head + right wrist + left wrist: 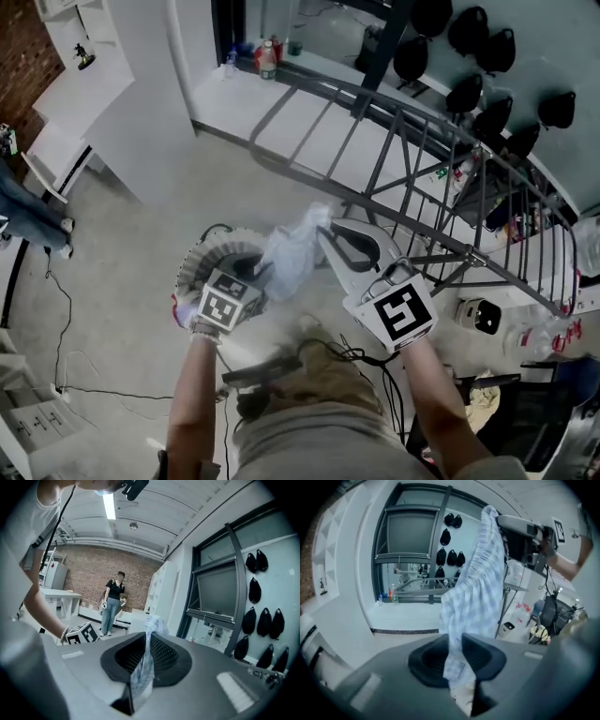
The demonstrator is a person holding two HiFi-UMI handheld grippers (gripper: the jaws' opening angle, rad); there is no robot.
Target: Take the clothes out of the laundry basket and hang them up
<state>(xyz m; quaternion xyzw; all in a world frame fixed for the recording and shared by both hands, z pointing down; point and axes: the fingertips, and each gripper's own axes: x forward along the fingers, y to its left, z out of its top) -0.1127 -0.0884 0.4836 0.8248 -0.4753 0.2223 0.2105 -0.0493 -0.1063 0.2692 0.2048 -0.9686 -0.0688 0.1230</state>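
cloth: the pale blue checked cloth (292, 251) is strung between your grippers, just right of the round white ribbed basket (199, 258).
right gripper (146, 641): jaws clamped on the cloth's upper edge, carrying it.
left gripper (457, 644): jaws seem pinched on a lower fold, to spread it.
rack: the dark metal drying rack (412, 159) stands far right.

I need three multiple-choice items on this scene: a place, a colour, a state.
1. Where is the laundry basket?
A) below the left gripper
B) on a chair
C) on a bed
2. What colour is the garment?
A) red
B) pale blue and white check
C) black
3. How are the jaws of the right gripper?
A) wide apart, empty
B) shut on the garment
C) shut on a hanger
Answers: 1 A, its ribbed rim shows there in the head view; 2 B, the check is plain; 3 B, cloth is pinched between them.
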